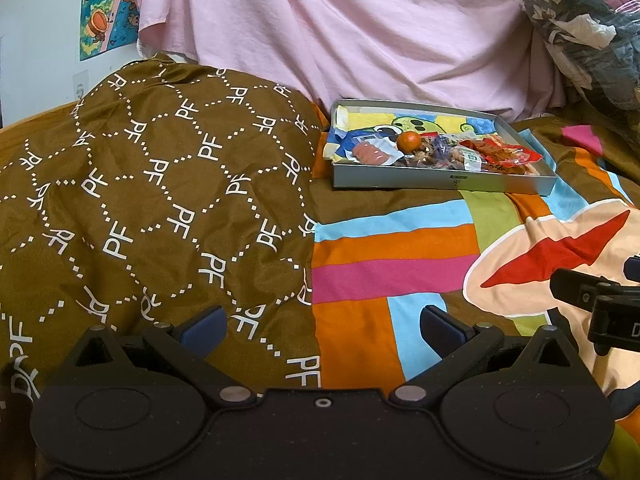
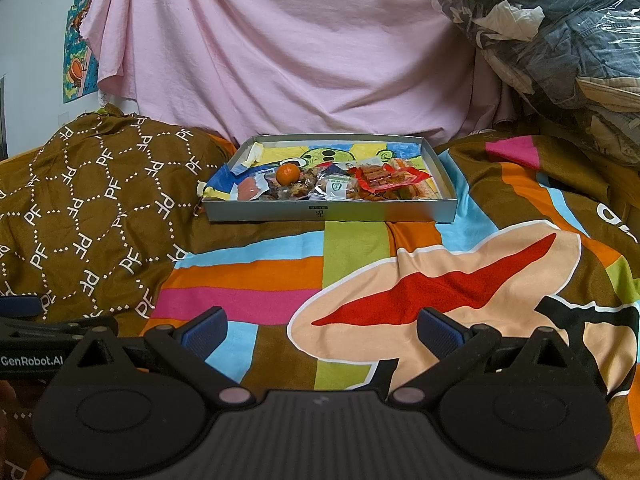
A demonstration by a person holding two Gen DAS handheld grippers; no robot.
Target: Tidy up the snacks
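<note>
On patterned bedspread (image 2: 248,276), snack tray (image 2: 328,211), pink sheet (image 2: 280,52) behind

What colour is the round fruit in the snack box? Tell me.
Orange; the round fruit shows best in the right wrist view.

Both wrist views low over bedspread (image 2: 360,264), facing shared distant tray (image 1: 440,182).

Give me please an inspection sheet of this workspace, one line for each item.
Surface: colourful striped bedspread, wrinkled.
Job's things: grey tray holding a tangerine, sausage pack, red snack packet and other wrapped snacks.
Clutter: brown PF-patterned cloth at left.
Grippers: left gripper and right gripper both open, empty, short of the tray.
Cables: nothing seen.
Surroundings: pink sheet, plastic-wrapped clothes, cartoon poster.
</note>
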